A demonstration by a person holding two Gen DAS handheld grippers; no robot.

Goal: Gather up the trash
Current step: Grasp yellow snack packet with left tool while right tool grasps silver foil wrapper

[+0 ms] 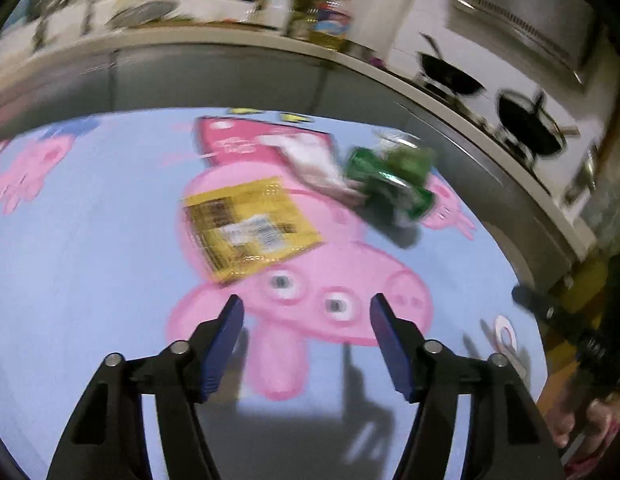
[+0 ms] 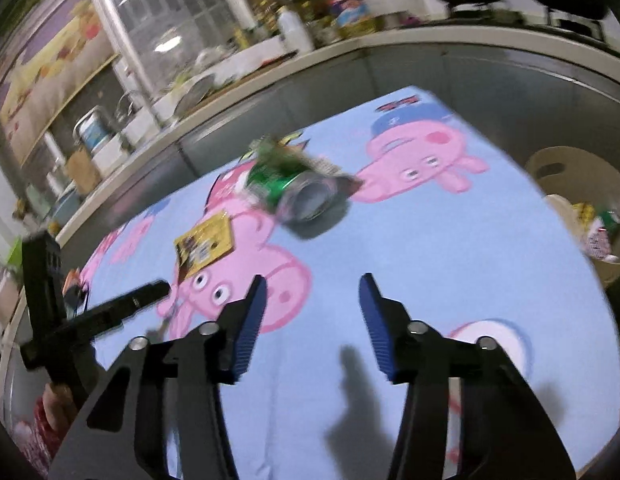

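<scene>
A yellow wrapper [image 1: 250, 228] lies flat on the blue pig-print tablecloth [image 1: 90, 240], just ahead of my open, empty left gripper [image 1: 306, 312]. A crushed green can [image 1: 389, 180] lies on its side further right, with a white crumpled wrapper [image 1: 310, 160] beside it. In the right wrist view the green can [image 2: 294, 188] lies ahead of my open, empty right gripper [image 2: 311, 292], and the yellow wrapper [image 2: 204, 246] is to the left. The left gripper's body [image 2: 90, 316] shows at the left edge.
A cream bin [image 2: 581, 208] with trash inside stands past the table's right edge. A kitchen counter [image 1: 230, 40] with clutter and black woks [image 1: 449, 72] runs behind the table. The right gripper's body [image 1: 569, 320] shows at the right.
</scene>
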